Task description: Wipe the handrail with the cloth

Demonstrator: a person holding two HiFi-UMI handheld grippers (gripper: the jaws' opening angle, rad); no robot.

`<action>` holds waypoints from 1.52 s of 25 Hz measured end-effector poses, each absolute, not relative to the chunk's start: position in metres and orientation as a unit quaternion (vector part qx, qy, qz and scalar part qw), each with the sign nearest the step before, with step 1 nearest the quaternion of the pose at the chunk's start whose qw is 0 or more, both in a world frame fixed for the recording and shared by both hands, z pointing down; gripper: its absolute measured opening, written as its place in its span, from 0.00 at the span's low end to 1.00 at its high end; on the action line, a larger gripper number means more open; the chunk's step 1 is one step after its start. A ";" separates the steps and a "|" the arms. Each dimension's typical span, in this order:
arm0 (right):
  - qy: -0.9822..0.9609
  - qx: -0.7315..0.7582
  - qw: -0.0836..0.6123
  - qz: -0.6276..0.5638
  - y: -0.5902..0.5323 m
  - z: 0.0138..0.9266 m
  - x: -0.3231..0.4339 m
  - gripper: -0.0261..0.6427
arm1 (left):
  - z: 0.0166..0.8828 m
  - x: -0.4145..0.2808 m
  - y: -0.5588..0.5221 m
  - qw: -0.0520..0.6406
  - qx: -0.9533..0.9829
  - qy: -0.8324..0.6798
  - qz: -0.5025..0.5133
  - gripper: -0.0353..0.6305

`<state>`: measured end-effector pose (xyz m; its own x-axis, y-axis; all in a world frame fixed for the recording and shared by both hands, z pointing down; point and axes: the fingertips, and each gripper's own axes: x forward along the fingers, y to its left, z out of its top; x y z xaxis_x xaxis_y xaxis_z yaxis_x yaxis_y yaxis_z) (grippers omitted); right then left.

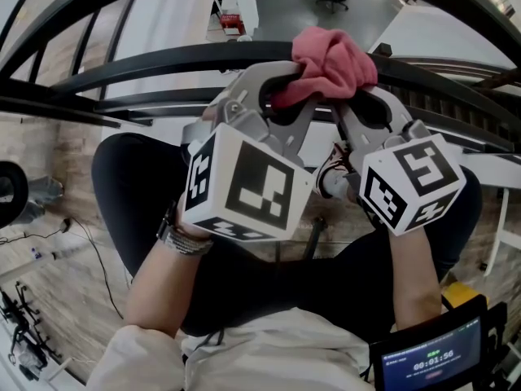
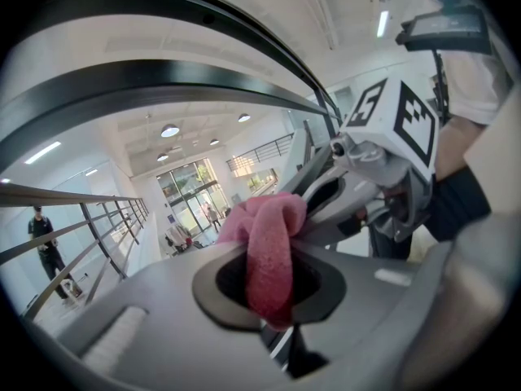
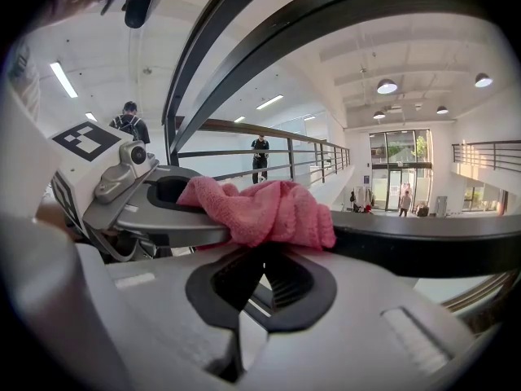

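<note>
Light: bright, even indoor light is seen in all views | Sources: round white ceiling lamps [image 3: 387,85] and long strip lights [image 3: 63,79] are lit; glazed entrance doors [image 3: 396,169] are seen bright | Distortion: dark metal handrail [image 1: 146,65] is bowed by fisheye; gripper-view corners are vignetted black | Focus: pink terry cloth [image 3: 269,210] is rendered sharp; nearest foreground is softened

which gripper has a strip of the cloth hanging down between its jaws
The left gripper: a strip of the pink cloth hangs through the gap between its jaws. At the right gripper the cloth only bunches at the jaw tips.
</note>
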<state>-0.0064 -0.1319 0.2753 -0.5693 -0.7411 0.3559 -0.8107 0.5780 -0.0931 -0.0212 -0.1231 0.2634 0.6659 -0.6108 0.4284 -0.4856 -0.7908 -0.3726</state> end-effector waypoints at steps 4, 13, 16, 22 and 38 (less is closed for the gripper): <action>-0.878 0.440 0.141 0.123 -0.134 0.274 -0.011 0.04 | 0.263 -0.026 -0.125 0.112 -0.905 0.306 -0.273 0.10; -0.882 0.433 0.143 0.119 -0.132 0.274 -0.015 0.04 | 0.264 -0.031 -0.124 0.111 -0.903 0.314 -0.272 0.10; -0.883 0.430 0.145 0.119 -0.134 0.274 -0.021 0.04 | 0.264 -0.037 -0.126 0.109 -0.902 0.318 -0.271 0.10; -0.885 0.426 0.147 0.118 -0.133 0.274 -0.026 0.04 | 0.265 -0.042 -0.127 0.108 -0.900 0.324 -0.271 0.10; -0.888 0.419 0.151 0.117 -0.132 0.275 -0.035 0.04 | 0.266 -0.052 -0.128 0.106 -0.897 0.333 -0.270 0.10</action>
